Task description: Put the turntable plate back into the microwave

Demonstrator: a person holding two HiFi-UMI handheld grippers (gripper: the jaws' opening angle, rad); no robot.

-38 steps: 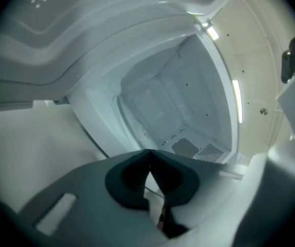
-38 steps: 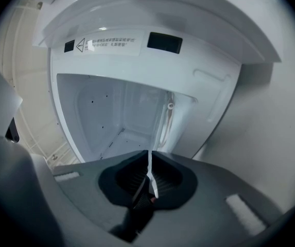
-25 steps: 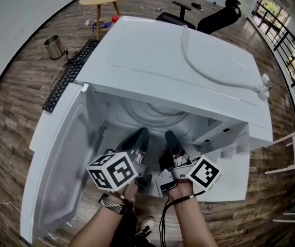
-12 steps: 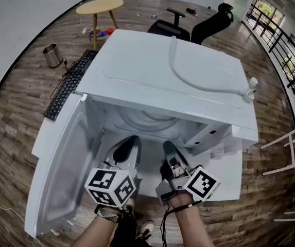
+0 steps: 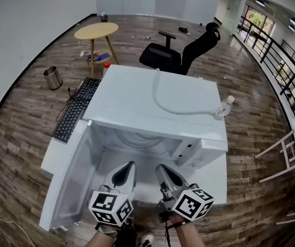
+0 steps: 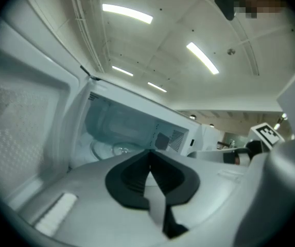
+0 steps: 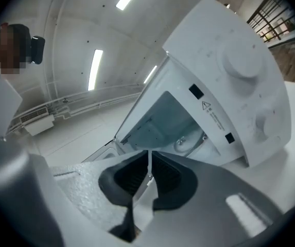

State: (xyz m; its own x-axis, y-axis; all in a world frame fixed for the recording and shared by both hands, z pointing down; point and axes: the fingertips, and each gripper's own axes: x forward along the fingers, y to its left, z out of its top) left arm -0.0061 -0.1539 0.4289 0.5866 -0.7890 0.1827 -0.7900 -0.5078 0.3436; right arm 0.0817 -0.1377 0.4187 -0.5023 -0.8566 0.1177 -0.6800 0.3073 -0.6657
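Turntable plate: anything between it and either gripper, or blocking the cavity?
Nothing visible. The door stands open, the turntable plate lies inside the microwave cavity, and the left gripper and right gripper, both shut and empty, face the opening.

Brown wood-plank floor (image 5: 29,138) covers the room. A round light-wood side table (image 5: 96,31), a silver cylindrical waste bin (image 5: 52,77) and a black swivel office chair (image 5: 180,55) stand near the white wall (image 5: 23,30). Black-framed windows (image 5: 257,18) admit daylight at right.
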